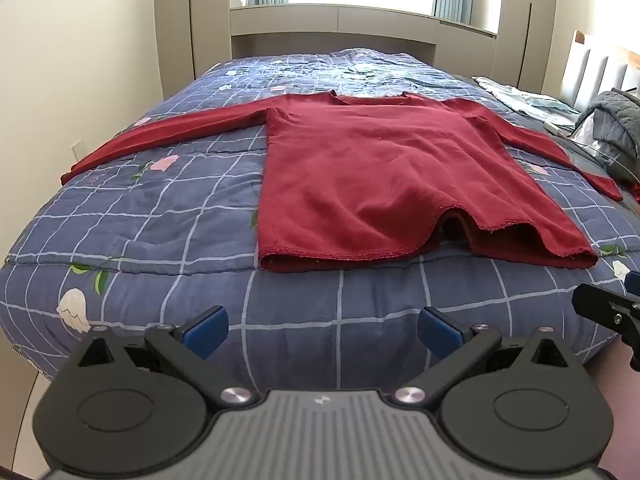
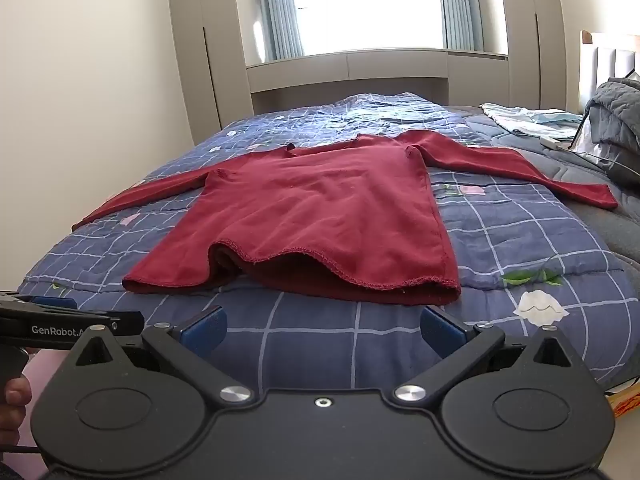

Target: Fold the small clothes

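shirt: red, long-sleeved, flat on quilt, both sleeves spread out, hem nearest, bulged up in middle
left gripper: jaws wide, nothing between, above bed's near edge, short of hem
right gripper: jaws wide, empty, just short of hem
clutter: grey jacket, far right of bed

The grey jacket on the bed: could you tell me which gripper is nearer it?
Right. The right gripper stands on the side of the grey jacket; the left gripper, farther left.
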`<state>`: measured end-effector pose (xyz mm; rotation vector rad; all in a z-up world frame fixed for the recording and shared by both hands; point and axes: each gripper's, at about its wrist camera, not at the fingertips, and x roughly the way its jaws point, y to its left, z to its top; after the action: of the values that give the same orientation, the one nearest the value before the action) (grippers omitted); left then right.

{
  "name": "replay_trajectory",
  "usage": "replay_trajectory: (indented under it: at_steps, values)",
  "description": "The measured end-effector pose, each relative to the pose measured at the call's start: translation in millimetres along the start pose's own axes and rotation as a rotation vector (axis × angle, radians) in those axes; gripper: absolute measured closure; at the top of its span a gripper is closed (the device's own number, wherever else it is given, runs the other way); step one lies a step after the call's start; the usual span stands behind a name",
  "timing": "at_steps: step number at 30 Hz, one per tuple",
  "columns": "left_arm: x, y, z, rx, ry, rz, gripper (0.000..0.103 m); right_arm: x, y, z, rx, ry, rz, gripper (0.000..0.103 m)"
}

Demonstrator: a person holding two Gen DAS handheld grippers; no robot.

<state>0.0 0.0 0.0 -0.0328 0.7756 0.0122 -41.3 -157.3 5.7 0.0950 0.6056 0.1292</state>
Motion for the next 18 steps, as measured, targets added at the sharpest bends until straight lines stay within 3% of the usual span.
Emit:
replay_trajectory:
  at_steps: [18]
  values:
    - [4.0, -1.4, -1.0, 0.012, 0.008, 0.009, 0.000, 0.8, -1.4, -0.7, 0.001, 0.003, -0.005, 0.000]
